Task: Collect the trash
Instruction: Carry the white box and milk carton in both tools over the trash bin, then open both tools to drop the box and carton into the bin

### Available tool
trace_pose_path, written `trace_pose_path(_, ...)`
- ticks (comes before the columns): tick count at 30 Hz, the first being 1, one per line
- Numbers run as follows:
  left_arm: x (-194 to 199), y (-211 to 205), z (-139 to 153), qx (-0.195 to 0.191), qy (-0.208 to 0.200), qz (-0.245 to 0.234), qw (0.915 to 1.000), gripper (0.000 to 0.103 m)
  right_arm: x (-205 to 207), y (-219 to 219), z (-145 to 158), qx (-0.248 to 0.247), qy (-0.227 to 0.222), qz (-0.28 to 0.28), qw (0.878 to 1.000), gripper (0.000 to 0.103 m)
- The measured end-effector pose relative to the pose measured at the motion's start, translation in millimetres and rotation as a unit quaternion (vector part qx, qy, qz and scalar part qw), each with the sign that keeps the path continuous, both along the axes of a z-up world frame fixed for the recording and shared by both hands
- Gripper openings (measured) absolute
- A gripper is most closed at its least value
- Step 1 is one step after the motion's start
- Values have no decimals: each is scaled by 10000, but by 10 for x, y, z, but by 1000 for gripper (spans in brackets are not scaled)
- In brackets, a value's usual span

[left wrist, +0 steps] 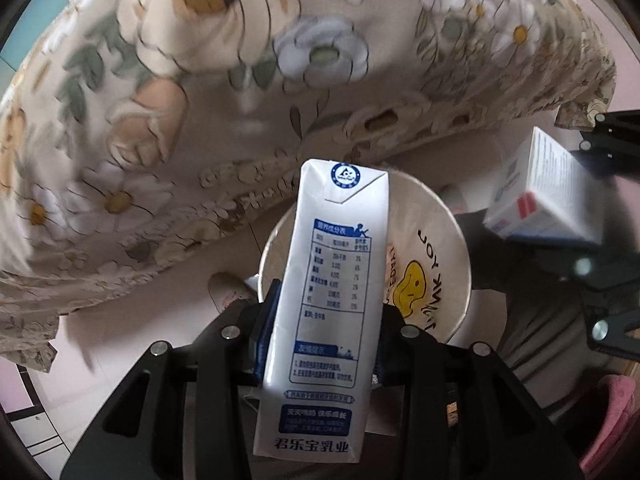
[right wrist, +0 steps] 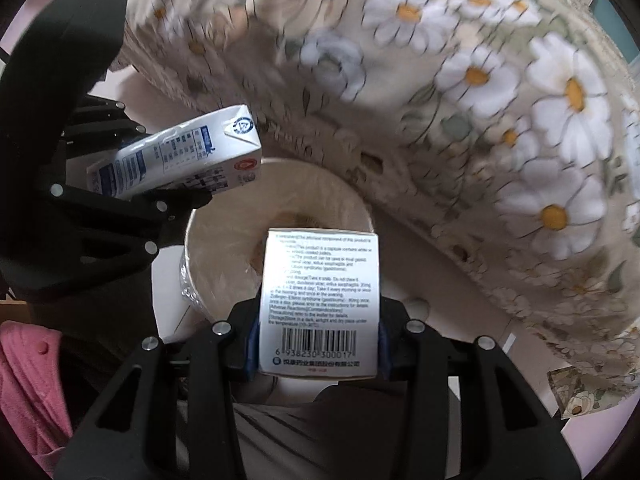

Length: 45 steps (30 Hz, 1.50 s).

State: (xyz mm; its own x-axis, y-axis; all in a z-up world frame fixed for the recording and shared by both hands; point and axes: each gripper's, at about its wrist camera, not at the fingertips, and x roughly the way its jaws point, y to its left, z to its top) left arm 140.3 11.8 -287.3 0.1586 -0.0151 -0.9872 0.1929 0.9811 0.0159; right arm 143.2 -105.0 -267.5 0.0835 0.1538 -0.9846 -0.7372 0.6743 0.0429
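— What does the left gripper (left wrist: 324, 356) have?

— A tall white milk carton (left wrist: 324, 304) with blue print. The two black jaws are closed against its narrow sides near the lower half, blue pads pressed to it, and the carton stands out along the fingers with its folded top pointing away from the camera.

— And the right gripper (right wrist: 318, 344)?

— It holds a small white medicine box (right wrist: 319, 300), barcode and fine print facing the lens. The jaws are drawn in tight on the box's two sides, so it is gripped, not merely lying between them.

— Where are both things relative to the bin?

— Both hang over a round pale trash bin (left wrist: 440, 248) standing on the floor. In the left wrist view the carton covers much of the bin's opening, and the liner shows a yellow smiley face and black lettering. In the right wrist view the box sits over the middle of the same opening (right wrist: 224, 248). Neither item seems to touch the rim, though the blur makes that hard to be sure of.

— What surrounds it?

— A table draped in a floral tablecloth (left wrist: 168, 92), daisies and larger cream blooms, rises just beyond the bin. Each camera catches the other gripper off to the side with its load. A pink slipper (right wrist: 28, 384) shows at the lower edge, beside grey trousers.
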Motion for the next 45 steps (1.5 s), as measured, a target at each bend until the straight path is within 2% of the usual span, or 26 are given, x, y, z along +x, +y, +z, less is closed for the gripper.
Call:
trace_pose_path(11, 76, -20, -590, 10, 485, 208, 9986, 40, -18, 73, -541, -195, 536, -64, 9984, 44)
trace_pose_path(31, 239, 5, -1263, -188, 1169, 503, 9917, 40, 95, 127, -1290, -454, 1265, -353, 9903, 44)
trace_pose_path(45, 307, 66, -1736, -279, 1658, 762, 9828, 40, 183, 210, -1800, -603, 1723, -615, 9813, 45)
